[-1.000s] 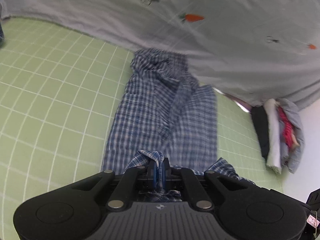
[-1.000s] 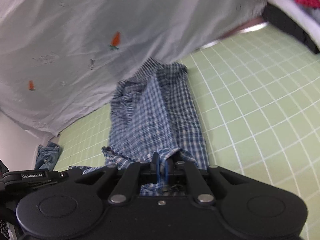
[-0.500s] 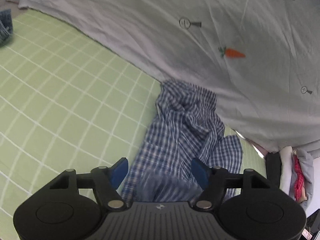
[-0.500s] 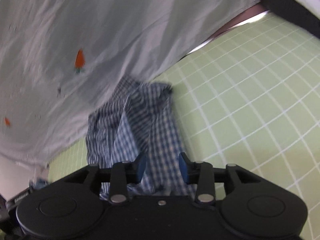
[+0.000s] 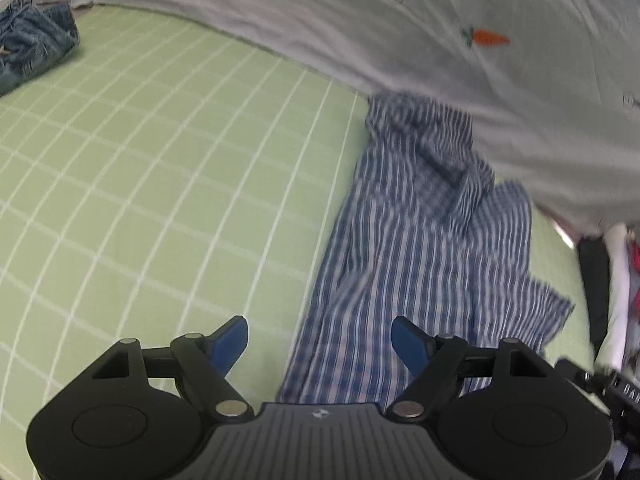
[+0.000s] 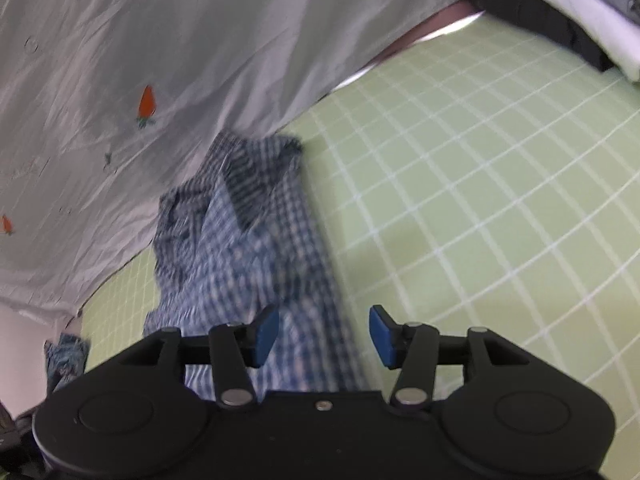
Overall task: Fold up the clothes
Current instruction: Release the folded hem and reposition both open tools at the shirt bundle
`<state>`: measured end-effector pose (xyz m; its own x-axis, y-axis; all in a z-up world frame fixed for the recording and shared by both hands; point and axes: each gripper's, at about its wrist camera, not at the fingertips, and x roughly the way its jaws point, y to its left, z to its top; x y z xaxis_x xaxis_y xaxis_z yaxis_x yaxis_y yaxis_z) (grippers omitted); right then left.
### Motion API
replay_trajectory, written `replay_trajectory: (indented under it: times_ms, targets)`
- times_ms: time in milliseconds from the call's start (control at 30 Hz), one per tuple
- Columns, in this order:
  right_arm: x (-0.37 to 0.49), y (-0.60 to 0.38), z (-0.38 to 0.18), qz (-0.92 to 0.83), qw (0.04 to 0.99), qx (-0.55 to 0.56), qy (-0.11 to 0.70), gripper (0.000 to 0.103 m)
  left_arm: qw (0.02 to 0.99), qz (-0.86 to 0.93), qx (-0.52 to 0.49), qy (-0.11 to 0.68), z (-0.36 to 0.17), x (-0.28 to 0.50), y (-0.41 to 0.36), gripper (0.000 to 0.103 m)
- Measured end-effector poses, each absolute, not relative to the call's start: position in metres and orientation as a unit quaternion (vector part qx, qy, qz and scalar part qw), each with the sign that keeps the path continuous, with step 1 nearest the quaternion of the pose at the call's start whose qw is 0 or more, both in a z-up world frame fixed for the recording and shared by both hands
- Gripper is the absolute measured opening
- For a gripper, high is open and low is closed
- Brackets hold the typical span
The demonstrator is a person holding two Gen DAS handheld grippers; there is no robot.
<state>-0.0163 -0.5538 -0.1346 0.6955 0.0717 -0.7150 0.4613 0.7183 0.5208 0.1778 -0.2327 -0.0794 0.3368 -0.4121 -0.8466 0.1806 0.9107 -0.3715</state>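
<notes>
Above the plaid shirt (image 5: pixel 420 248); both claws parted.

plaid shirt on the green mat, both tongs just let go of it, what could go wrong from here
1. The plaid shirt lies rumpled at its far end, so another fold may lock in creases.
2. That end touches the grey carrot-print sheet; a grab there might catch both.
3. Both the left tongs and right tongs have just been opening and pinch nothing, so the near hem may slump out of line.
</notes>
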Motion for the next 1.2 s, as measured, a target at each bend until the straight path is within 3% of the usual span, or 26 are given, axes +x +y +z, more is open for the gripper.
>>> replay_trajectory:
  times_ms: [133, 333, 500, 667, 1200]
  targets:
    - [0.0, -0.542, -0.142, -0.091, 0.848, 0.339, 0.398, 0.052, 0.806, -0.182, -0.081, 0.557, -0.087, 0.171, -0.238, 0.079]
    - [0.029, -0.544, -0.145, -0.116, 0.865, 0.283, 0.398, 0.043, 0.807, -0.171, -0.065, 0.561, -0.092, 0.176, -0.241, 0.079]
    - [0.033, -0.564, -0.136, -0.168, 0.869, 0.27, 0.379, 0.045, 0.806, -0.16, -0.054, 0.567, -0.093, 0.174, -0.238, 0.081]
    - [0.005, -0.573, -0.134, -0.179, 0.849, 0.312, 0.386, 0.071, 0.797, -0.16, -0.075, 0.577, -0.095, 0.167, -0.234, 0.085]
    - [-0.051, -0.532, -0.166, -0.119, 0.775, 0.432, 0.447, 0.08, 0.73, -0.177, -0.174, 0.637, -0.116, 0.148, -0.222, 0.085]
